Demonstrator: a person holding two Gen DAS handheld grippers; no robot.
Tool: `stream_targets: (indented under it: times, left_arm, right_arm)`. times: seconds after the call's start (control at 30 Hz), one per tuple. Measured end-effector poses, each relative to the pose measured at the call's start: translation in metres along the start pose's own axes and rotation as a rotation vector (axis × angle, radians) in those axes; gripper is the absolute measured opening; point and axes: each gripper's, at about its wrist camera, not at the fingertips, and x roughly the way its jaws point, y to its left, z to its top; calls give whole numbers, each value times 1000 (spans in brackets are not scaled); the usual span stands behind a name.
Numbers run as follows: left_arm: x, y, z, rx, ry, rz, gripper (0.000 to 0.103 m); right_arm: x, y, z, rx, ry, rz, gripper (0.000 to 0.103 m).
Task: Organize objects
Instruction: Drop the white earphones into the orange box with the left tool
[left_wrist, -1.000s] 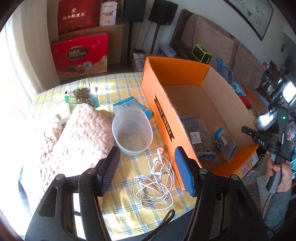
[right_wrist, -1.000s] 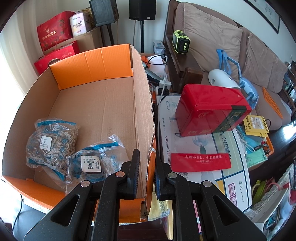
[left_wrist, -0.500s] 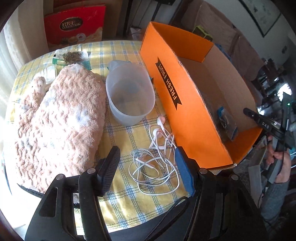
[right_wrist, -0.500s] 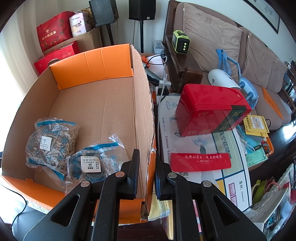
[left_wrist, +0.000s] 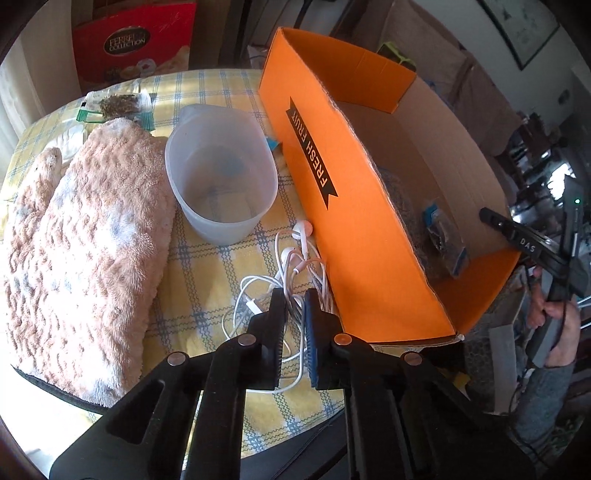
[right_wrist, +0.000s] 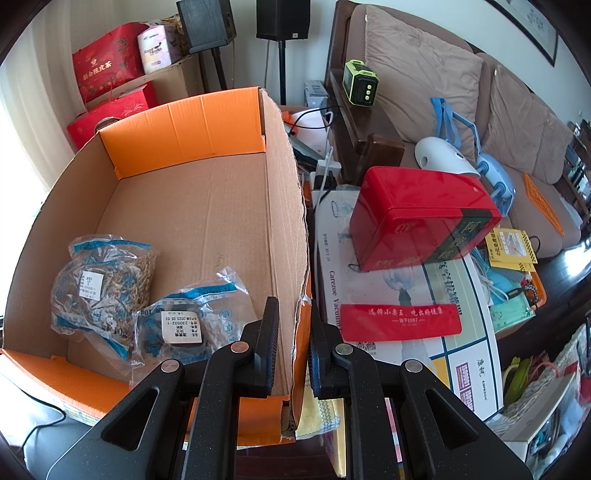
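A tangle of white earphones (left_wrist: 291, 269) lies on the yellow checked tablecloth (left_wrist: 221, 273) beside the orange cardboard box (left_wrist: 354, 229). My left gripper (left_wrist: 295, 306) is shut on the earphones' cable near the box's side. My right gripper (right_wrist: 293, 325) is shut on the box's right wall (right_wrist: 284, 221) at its near corner; it also shows at the right edge of the left wrist view (left_wrist: 535, 251). Two plastic bags of dried goods (right_wrist: 103, 284) (right_wrist: 184, 328) lie on the box floor.
A translucent plastic jug (left_wrist: 221, 184) and a fluffy pink mitt (left_wrist: 85, 243) lie left of the earphones. A bag of herbs (left_wrist: 118, 107) is at the table's far side. A red tin (right_wrist: 421, 218) sits on boxes right of the cardboard box, before a sofa.
My left gripper has moved down and forward to the earphones and closed on their cable. The right gripper has stayed on the box wall.
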Motion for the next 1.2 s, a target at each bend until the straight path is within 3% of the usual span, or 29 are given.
stream_targets:
  times: [0.23,0.43,0.57,1.07,1.2]
  left_arm:
    - [-49,-4,18,-20,-117,-37,8]
    - [-91,-5,44,-86,-199,-155,8]
    - [-103,-14,64,-85,-235,-155,8]
    - [-70,-69,122,-2,-218,-191,8]
    - [-55,-81,140,13,-216,-166,8]
  right_arm:
    - [0,0,0,0,0,0,13]
    - [0,1,0,0,1,-1,13]
    - [1,0,1,3,2,-2,13]
    - [2,2,3,3,4,-1,13]
    - [4,1,4,3,6,0,13]
